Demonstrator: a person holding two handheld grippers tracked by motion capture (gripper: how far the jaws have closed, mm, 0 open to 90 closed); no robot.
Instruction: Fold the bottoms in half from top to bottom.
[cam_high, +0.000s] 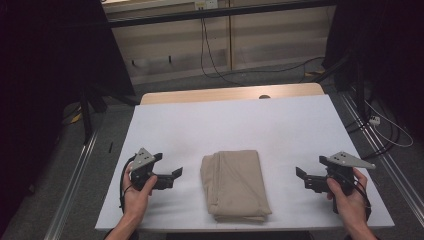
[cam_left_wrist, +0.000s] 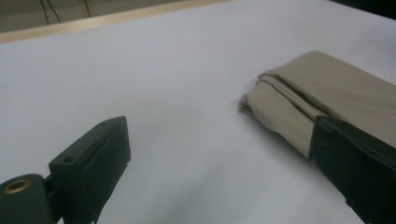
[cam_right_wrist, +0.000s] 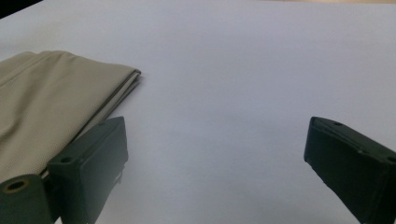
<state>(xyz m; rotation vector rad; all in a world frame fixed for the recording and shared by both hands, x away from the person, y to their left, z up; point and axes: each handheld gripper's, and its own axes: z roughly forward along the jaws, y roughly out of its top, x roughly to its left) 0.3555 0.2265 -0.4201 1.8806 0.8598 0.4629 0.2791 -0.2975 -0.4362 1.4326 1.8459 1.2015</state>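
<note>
A folded beige cloth (cam_high: 234, 183) lies on the white table (cam_high: 225, 120), near the front edge at the middle. My left gripper (cam_high: 176, 172) is held low to the left of the cloth, pointing toward it, jaws open and empty. To the right of the cloth, my right gripper (cam_high: 300, 173) points back at it, also open with nothing between its jaws. In the left gripper view the cloth (cam_left_wrist: 322, 93) lies ahead at the right, partly behind the right jaw. In the right gripper view the cloth (cam_right_wrist: 51, 98) lies at the left, beyond the left jaw.
A wooden strip (cam_high: 230, 93) runs along the table's far edge. Cables (cam_high: 210, 55) trail over the floor behind the table, and dark stands (cam_high: 90, 105) flank it on both sides. Bare white tabletop stretches behind the cloth.
</note>
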